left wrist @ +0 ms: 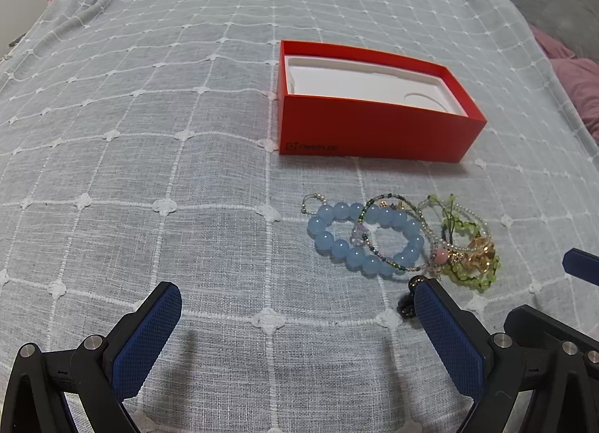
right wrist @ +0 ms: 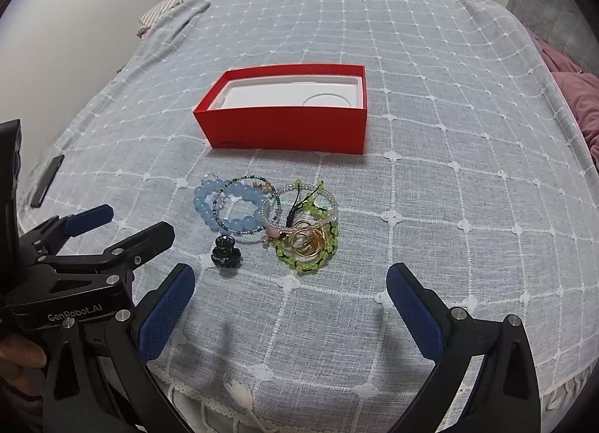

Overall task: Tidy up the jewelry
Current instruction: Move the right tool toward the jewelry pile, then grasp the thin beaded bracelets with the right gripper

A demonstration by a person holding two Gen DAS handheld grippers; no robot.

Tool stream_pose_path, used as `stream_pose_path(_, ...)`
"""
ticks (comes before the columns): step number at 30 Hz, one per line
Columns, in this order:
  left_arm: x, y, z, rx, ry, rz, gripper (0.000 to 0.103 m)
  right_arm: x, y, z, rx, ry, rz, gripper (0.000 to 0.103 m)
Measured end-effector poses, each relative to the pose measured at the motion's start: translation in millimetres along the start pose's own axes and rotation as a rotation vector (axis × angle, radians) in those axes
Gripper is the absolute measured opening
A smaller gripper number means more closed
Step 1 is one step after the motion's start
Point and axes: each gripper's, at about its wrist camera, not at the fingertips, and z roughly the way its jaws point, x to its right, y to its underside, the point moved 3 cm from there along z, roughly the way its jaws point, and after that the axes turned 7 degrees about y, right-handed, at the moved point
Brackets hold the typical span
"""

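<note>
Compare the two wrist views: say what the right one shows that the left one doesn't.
Only the right wrist view shows the whole black hair clip, a dark flat object at the bed's left edge, and the left gripper from the side, open. Only the left view shows the box's printed logo clearly. Both show the red box, empty, and the blue bead bracelet in the tangled pile.

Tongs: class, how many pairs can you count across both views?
2: left tongs at the cloth's near-left side, right tongs nearest the jewelry pile; both open, empty.
</note>
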Motion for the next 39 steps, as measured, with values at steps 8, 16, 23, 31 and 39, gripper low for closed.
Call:
stream_pose_path(8, 2.0, -0.5, -0.3, 0.003, 0.006, -0.001, 0.102, -1.8, -0.7, -2.2, 0.030, 0.003, -0.012, 0.103)
stream_pose_path(16, 2.1, -0.1, -0.2, -0.003, 0.005, 0.000, 0.102, -1.7, -0.3, -1.4, -0.018, 0.009, -0.021, 0.103)
stream_pose_path(23, 2.9, 0.0, -1.0, 0.004, 0.006, 0.002, 0.102, -3.7, -0.5, -2.2, -0.003, 0.012, -0.037, 0.103)
stream_pose_path(31, -2.1, -1.2, -2.3, -0.012, 0.005, -0.022, 0.099, -1.5, -1.2, -0.6, -0.004, -0.002, -0.039, 0.093)
stream_pose_path(39, -13.0, -5.0, 0.4, -0.008, 0.033, -0.065, 0.090, 22.2, -8.5, 10.5, -0.031, -0.055, 0.061, 0.076)
